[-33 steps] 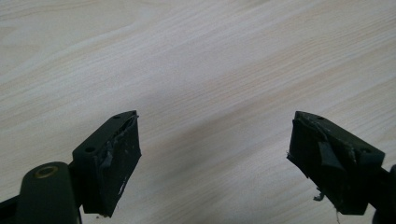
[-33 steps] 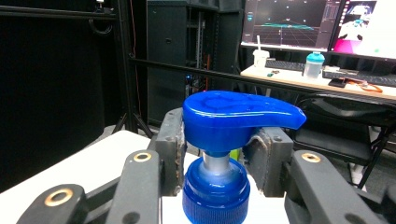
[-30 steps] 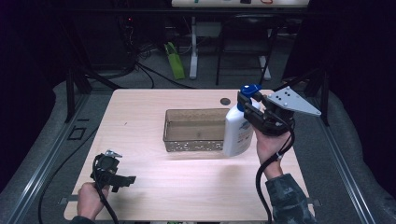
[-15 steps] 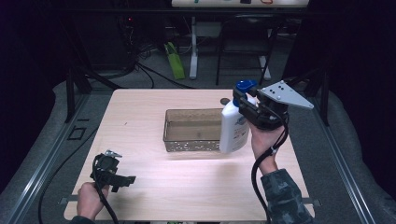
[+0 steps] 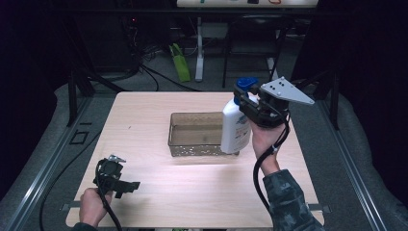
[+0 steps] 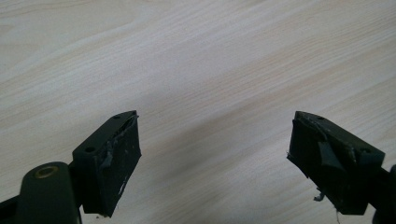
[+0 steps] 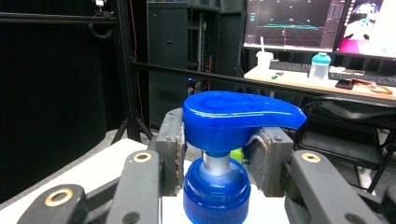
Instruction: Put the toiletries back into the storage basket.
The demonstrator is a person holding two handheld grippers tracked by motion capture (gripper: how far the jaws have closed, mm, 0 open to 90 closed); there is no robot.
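The white pump bottle point(image 5: 235, 129) with its blue pump head point(image 5: 246, 83) hangs right of centre in the high view, upright and held off the table point(image 5: 144, 125) by the right gripper point(image 5: 248, 103), whose jaws are clamped on its upper part just under the pump. The bottle's lower body overlaps the right end of the clear rectangular basket point(image 5: 195, 134), which sits at the middle of the table; whether the bottle's base touches the basket I cannot tell. The grey three-cornered plate tops this gripper at the upper right, and the person's right hand point(image 5: 267, 139) grips it from below, with a camouflage sleeve point(image 5: 288, 202) running to the bottom edge. At the lower left of the frame the left gripper point(image 5: 130, 185) lies low over the table, held by the left hand point(image 5: 91, 207), well apart from the basket and the bottle.

In the left gripper view, the left gripper point(image 6: 215, 158) has its two black jaws standing wide apart at the bottom corners, with bare pale wood between them.

In the right gripper view, the blue pump head point(image 7: 238, 116) sits at the centre, its spout pointing to the right of the frame, above the ribbed blue collar point(image 7: 215, 196). The right gripper point(image 7: 217, 154) presses in on the bottle's neck from both sides. Behind it, at the upper right, stands a desk point(image 7: 299, 77) with monitors point(image 7: 292, 21).
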